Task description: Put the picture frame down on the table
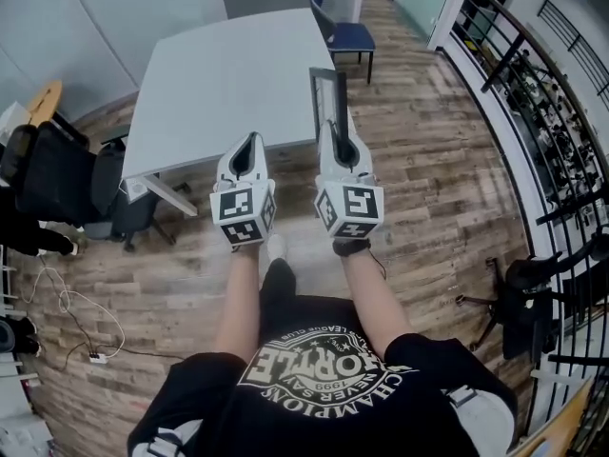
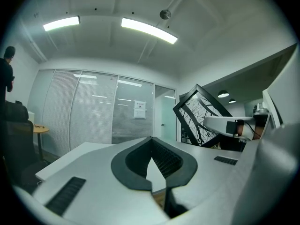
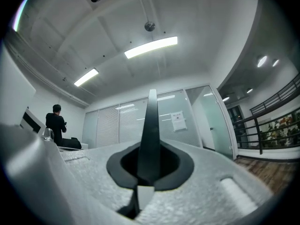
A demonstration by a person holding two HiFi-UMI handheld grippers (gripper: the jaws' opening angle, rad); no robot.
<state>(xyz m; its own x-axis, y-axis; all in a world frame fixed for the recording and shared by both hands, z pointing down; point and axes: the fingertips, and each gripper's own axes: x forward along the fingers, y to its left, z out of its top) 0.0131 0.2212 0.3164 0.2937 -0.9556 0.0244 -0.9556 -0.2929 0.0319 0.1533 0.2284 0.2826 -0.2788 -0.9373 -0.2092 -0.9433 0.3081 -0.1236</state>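
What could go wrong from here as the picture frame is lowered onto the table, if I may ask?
1. The right gripper pinches the picture frame by one edge only, and the frame stands upright, so it may swivel or slip in the jaws.
2. The left gripper is shut and empty, so nothing steadies the other side.
3. The frame seems to be near a corner of the table; set down there, it might tip off.

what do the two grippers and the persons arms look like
The left gripper and right gripper are matching white tapered shells; their fingers are lined with dark ribbed pads. Each has a cube with black-and-white square markers at its rear. The person wears a black T-shirt with white print and short sleeves, forearms bare.
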